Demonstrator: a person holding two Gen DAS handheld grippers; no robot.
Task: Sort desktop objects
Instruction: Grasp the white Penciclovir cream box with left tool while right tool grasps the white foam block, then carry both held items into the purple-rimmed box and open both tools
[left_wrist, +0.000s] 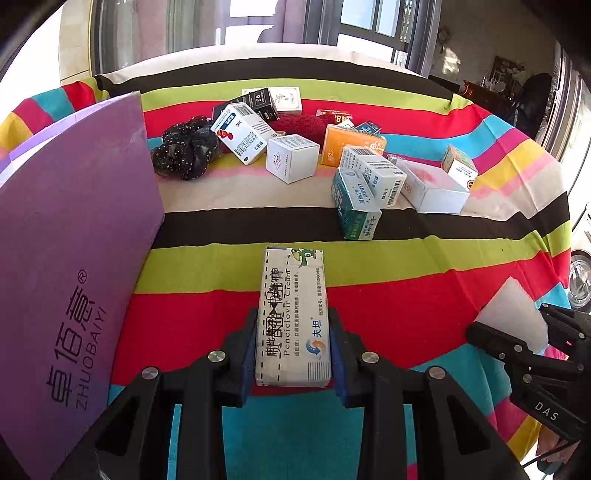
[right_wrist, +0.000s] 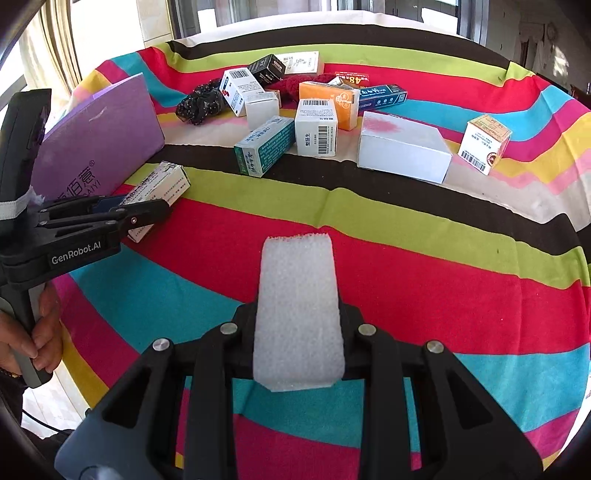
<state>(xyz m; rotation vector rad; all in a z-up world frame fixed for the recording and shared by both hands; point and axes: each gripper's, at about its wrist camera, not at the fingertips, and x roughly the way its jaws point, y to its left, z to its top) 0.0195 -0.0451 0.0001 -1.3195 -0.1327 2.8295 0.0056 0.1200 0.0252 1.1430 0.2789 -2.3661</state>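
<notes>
Two loads: my left hand-held gripper (left_wrist: 293, 350) pinches a cream box (left_wrist: 293, 314), my right (right_wrist: 299, 332) squeezes a foam block (right_wrist: 299, 314); soft foam could slip free.

A round table (right_wrist: 461, 236) fills the foreground, draped in a cloth of wavy stripes (left_wrist: 424, 295) — red, lime, turquoise, black, cream, yellow, pink. Behind it, tall windows with dark frames (left_wrist: 380, 22) let in strong daylight. At the far right stands a dark wooden cabinet (left_wrist: 491, 92) bearing small ornaments — dimmer than the sunlit cloth.
</notes>
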